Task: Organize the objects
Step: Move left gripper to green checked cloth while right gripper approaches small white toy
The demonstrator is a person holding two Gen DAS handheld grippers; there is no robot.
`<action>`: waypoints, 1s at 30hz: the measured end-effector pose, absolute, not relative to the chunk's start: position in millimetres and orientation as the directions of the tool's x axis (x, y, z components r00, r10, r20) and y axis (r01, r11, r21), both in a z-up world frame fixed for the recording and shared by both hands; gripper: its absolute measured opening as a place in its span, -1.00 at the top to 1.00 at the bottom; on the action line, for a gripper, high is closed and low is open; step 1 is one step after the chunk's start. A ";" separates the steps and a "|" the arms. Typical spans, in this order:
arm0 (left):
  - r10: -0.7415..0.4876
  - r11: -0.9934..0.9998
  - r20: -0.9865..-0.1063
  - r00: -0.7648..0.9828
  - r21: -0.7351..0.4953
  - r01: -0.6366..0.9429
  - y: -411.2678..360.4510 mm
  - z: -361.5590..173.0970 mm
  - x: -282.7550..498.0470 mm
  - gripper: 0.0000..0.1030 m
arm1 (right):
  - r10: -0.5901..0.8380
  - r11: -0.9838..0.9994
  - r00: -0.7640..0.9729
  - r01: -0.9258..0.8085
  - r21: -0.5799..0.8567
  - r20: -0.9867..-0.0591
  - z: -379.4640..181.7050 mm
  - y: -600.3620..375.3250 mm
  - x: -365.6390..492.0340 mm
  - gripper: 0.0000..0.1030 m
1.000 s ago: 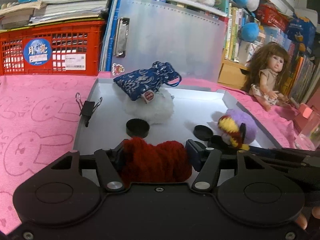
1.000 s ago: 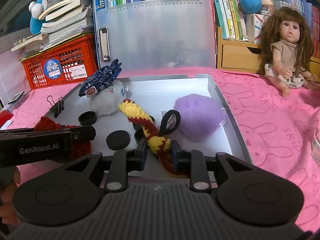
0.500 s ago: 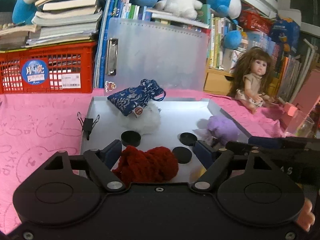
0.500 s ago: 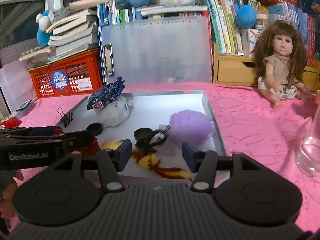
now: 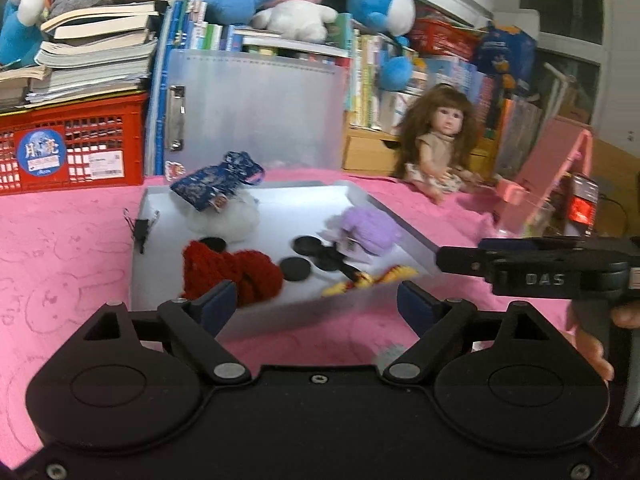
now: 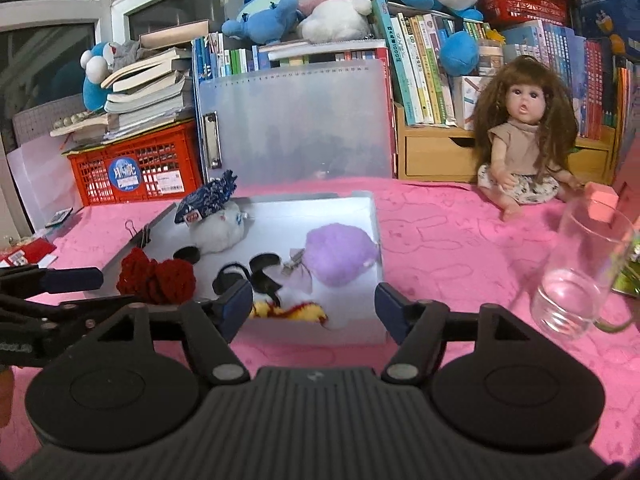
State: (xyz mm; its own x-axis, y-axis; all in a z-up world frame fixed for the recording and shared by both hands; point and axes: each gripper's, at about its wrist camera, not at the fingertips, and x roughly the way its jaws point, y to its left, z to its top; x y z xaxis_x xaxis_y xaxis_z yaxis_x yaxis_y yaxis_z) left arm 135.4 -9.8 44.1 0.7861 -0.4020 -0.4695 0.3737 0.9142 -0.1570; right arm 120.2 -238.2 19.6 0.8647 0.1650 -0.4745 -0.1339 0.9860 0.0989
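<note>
Both grippers stand apart with nothing between their pads: the left gripper [image 5: 316, 300] has just been opening off the red yarn bundle [image 5: 232, 272], the right gripper [image 6: 312, 308] off the yellow-and-red knitted cord [image 6: 288, 312]. Both things now lie inside the grey tray [image 6: 372, 216], at its near edge, with the purple pompom [image 6: 340, 256] and white pompom [image 6: 218, 228] farther in. To finish the release cleanly, I would draw each gripper straight away from the tray, jaws kept wide, so no pad snags loose yarn and drags it over the rim.
</note>
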 end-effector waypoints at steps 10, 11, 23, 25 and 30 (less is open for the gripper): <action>-0.479 0.870 -0.467 0.744 -0.137 0.474 -24.0 39.4 93.9 -0.77 | 0.160 0.987 0.839 -0.146 0.068 -0.519 -0.3 -240.8 97.5 -0.65; -0.483 0.866 -0.468 0.740 -0.128 0.484 -26.2 38.2 90.2 -0.77 | 0.161 0.987 0.836 -0.147 0.068 -0.524 -2.7 -241.0 95.9 -0.65; -0.498 0.837 -0.497 0.711 -0.060 0.544 -45.9 19.9 68.2 -0.81 | 0.138 0.989 0.813 -0.146 0.032 -0.565 -24.2 -240.9 83.7 -0.70; -0.496 0.836 -0.504 0.707 -0.056 0.546 -46.8 17.6 67.6 -0.81 | 0.140 0.989 0.809 -0.144 0.038 -0.571 -26.7 -242.4 83.0 -0.71; -0.492 0.837 -0.518 0.700 -0.060 0.543 -48.8 12.1 68.5 -0.81 | 0.134 0.989 0.807 -0.144 0.028 -0.576 -31.0 -243.1 82.0 -0.71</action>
State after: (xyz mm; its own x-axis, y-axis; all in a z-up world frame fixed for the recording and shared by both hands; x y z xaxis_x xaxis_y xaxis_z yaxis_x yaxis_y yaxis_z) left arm 68.5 -48.8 12.1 0.6998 -0.4916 -0.5183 0.5434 0.8373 -0.0605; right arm 82.0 -243.1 -31.0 0.8067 0.1336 -0.5756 -0.1438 0.9892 0.0279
